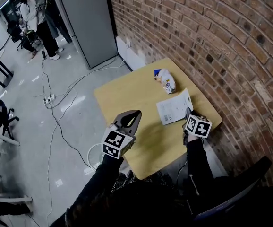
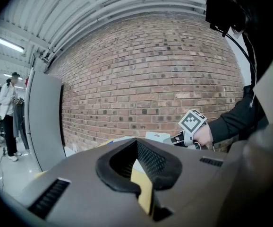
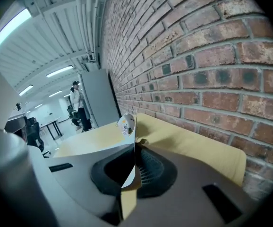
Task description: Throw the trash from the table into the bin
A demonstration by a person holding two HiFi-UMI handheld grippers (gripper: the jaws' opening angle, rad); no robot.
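Nearest, at the lower right of the head view, the right gripper [image 1: 187, 112] has its jaws together on the near edge of a paper sheet [image 1: 173, 107]. The sheet is white with faint print, lies flat on the tabletop [image 1: 127, 93], and shows in the right gripper view as a thin white edge pinched between the pads. At lower centre the left gripper [image 1: 136, 113] is held over the tabletop's near part with its jaws together and nothing between them. Further up lies a crumpled snack wrapper [image 1: 167, 81], white with blue and yellow print, near the far edge and well apart from the sheet. The tabletop is pale yellow wood, set against a red brick wall [image 1: 212, 41] that fills the right of the frame. To the left, cables [image 1: 56, 122] trail across the grey floor [image 1: 42, 141]. Beyond, a grey partition [image 1: 87, 22] stands at top centre, and people [image 1: 37, 22] stand at the upper left.
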